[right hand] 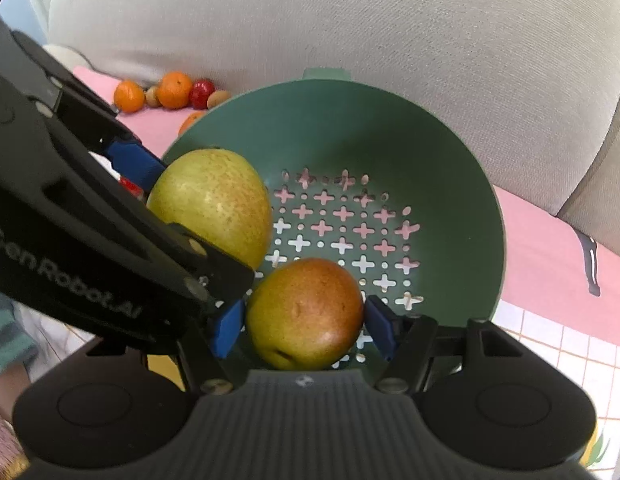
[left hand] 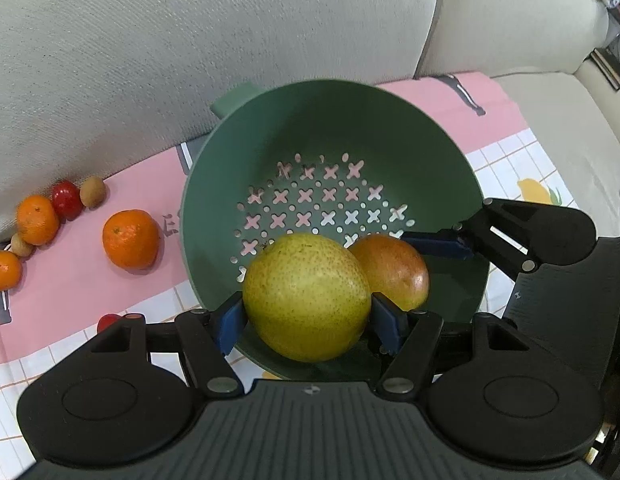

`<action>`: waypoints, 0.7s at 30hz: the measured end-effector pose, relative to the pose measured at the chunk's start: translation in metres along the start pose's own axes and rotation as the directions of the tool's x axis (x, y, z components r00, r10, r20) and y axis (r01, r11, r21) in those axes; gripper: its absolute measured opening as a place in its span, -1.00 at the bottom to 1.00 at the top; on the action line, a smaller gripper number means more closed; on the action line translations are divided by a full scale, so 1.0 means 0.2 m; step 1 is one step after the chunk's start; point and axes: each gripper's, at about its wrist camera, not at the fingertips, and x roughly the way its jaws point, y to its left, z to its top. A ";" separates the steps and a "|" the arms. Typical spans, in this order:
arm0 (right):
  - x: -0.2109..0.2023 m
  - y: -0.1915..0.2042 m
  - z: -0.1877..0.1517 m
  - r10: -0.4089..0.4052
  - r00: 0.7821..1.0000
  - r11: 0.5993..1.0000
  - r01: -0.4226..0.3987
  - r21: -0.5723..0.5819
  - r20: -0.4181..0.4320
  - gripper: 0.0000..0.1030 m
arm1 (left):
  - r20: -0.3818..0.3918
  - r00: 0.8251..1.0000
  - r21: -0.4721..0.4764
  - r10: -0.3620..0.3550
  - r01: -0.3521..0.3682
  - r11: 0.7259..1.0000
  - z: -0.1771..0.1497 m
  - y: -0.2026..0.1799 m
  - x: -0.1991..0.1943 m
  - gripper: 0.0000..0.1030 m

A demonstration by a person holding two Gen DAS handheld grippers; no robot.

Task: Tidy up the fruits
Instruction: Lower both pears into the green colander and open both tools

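A green colander (left hand: 430, 152) stands on the pink cloth; it also shows in the right wrist view (right hand: 450, 168). My left gripper (left hand: 307, 320) is shut on a yellow-green pear (left hand: 305, 296) over the colander's near rim; the pear also shows in the right wrist view (right hand: 213, 204). My right gripper (right hand: 303, 326) is shut on a red-yellow pear (right hand: 305, 312) low inside the colander, right of the first pear (left hand: 394, 268). The right gripper's finger (left hand: 442, 244) reaches in from the right.
Several tangerines (left hand: 129, 238), a red fruit (left hand: 65, 198) and small brown fruits (left hand: 93, 191) lie on the pink cloth (left hand: 89, 288) left of the colander. A beige sofa back (left hand: 189, 40) rises behind. A small red fruit (left hand: 106, 322) lies near my left finger.
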 end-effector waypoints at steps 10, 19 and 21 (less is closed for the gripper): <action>0.02 0.01 0.00 -0.021 0.999 0.999 0.020 -0.031 -0.038 0.23 | -0.031 0.999 0.026 0.015 -0.014 1.000 0.00 -0.03 0.05 0.47; 0.03 0.03 -0.02 -0.037 0.999 0.999 0.035 -0.036 -0.038 0.30 | -0.058 0.998 0.012 0.014 -0.014 1.000 -0.01 -0.04 0.08 0.48; 0.02 0.03 -0.02 -0.045 0.998 0.998 0.044 -0.033 -0.040 0.34 | -0.041 0.999 0.010 0.018 -0.017 1.000 -0.01 -0.04 0.07 0.51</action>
